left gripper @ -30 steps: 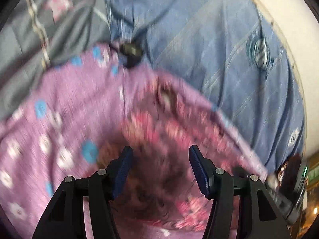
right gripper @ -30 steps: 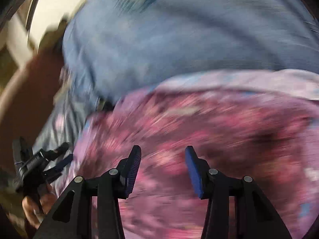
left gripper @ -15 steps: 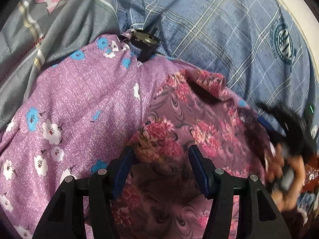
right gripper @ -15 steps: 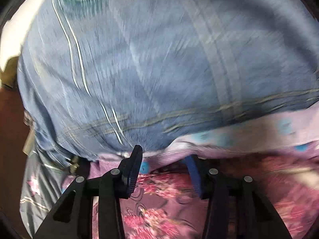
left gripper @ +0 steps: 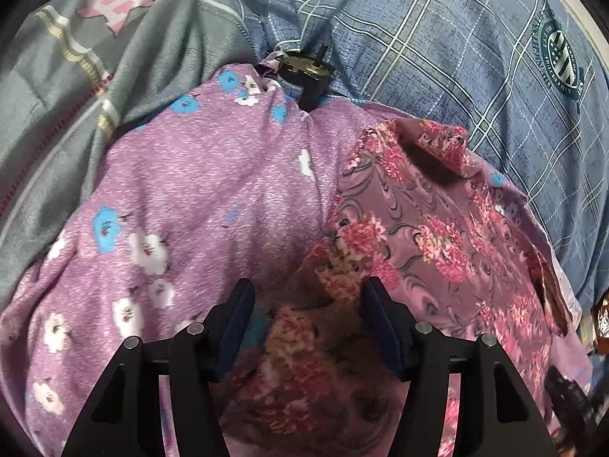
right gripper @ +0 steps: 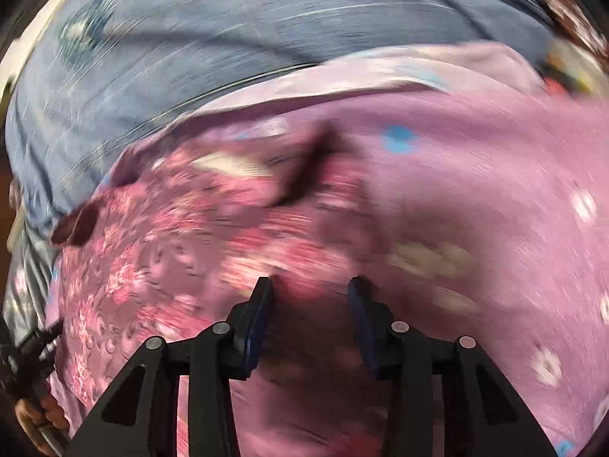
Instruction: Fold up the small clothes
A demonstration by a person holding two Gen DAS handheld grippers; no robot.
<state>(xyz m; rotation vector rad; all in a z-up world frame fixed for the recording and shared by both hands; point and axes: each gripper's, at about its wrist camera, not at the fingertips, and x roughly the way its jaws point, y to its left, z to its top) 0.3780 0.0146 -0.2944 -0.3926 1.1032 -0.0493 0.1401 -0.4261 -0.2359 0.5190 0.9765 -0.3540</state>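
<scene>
The rose-print garment (left gripper: 437, 236) is seen lying on top of a larger lilac cloth with blue and white flowers (left gripper: 198, 190), which in turn is spread over a blue plaid sheet (left gripper: 437, 45) and a grey blanket (left gripper: 95, 68). A small dark cylindrical object (left gripper: 304, 76) sits at the lilac cloth's far edge.

The left gripper (left gripper: 304, 304) is held low over the near part of the rose-print garment. Its jaws have just been opening a little, and a bunched fold of the rose print is seen between them — whether the pads press on it cannot be told from the frame. Compared with a second ago, the garment is now laid out flatter and is sharply in focus, so the left hand has nearly settled.

The right gripper (right gripper: 310, 304) is shown in a heavily blurred view, swept back across from the sheet it faced half a second ago to the boundary between rose print and lilac cloth. Its jaws stand partly apart, with nothing clearly clamped; the fabric appears to lie beneath them rather than in them.

The garment is judged to be spread but not yet folded — a fresh grasp by both hands would be needed before a fold could be made.
</scene>
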